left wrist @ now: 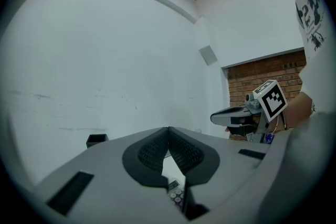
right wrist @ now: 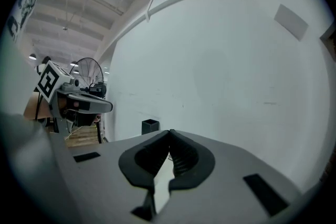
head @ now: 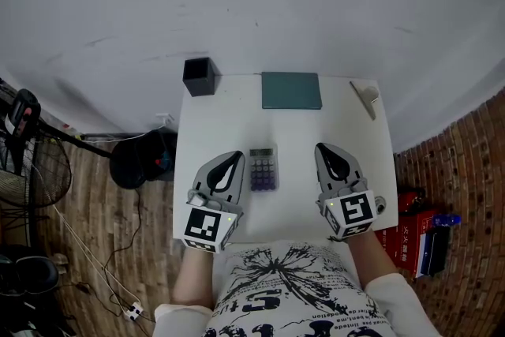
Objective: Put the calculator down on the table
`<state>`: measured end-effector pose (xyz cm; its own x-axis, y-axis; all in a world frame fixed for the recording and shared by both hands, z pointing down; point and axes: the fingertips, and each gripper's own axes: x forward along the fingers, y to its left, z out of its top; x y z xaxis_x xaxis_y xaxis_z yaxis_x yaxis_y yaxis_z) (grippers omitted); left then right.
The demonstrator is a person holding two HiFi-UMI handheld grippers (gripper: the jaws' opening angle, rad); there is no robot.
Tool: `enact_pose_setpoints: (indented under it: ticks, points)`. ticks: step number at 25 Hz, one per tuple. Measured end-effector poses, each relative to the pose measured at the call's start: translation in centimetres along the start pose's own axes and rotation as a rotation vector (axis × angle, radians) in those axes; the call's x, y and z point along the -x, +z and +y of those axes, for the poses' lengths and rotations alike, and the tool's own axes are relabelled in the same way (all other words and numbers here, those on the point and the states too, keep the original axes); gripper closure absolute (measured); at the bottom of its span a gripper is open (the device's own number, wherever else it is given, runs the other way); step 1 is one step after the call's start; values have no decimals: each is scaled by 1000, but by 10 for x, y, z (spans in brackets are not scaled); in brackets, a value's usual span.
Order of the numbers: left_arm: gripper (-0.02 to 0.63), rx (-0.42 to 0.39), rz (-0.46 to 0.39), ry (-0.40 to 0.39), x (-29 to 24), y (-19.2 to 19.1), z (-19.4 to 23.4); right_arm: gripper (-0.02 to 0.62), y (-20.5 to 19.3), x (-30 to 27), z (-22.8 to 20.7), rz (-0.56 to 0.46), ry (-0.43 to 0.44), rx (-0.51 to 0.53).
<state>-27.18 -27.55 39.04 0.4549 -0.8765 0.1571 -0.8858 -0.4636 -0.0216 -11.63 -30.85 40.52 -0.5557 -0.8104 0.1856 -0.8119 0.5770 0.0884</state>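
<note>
- The flat calculator (head: 263,168) with purple buttons lies on the smooth white table (head: 229,110).
- Left gripper (head: 233,159) — just left of the calculator, ribbed jaws closed, empty.
- Right gripper (head: 323,149) — right of the calculator, closed, empty.

2 hand-held grippers (head: 238,156) (head: 321,147), 1 calculator (head: 263,168), 1 box (head: 200,76), 1 notebook (head: 291,90).

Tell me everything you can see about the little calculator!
The calculator is small and rectangular, with a grey body, a pale display at its far end and rows of purplish keys below. It lies flat, face up, on the white table, between the left gripper and the right gripper. Neither seems to touch it.
</note>
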Motion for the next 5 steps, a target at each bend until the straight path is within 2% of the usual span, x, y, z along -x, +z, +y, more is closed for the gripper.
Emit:
enact_pose_setpoints:
  ticks: [5]
  points:
    - [592,-28,3,-1,6,0,-1,582,3,1,7,-13,5,-9]
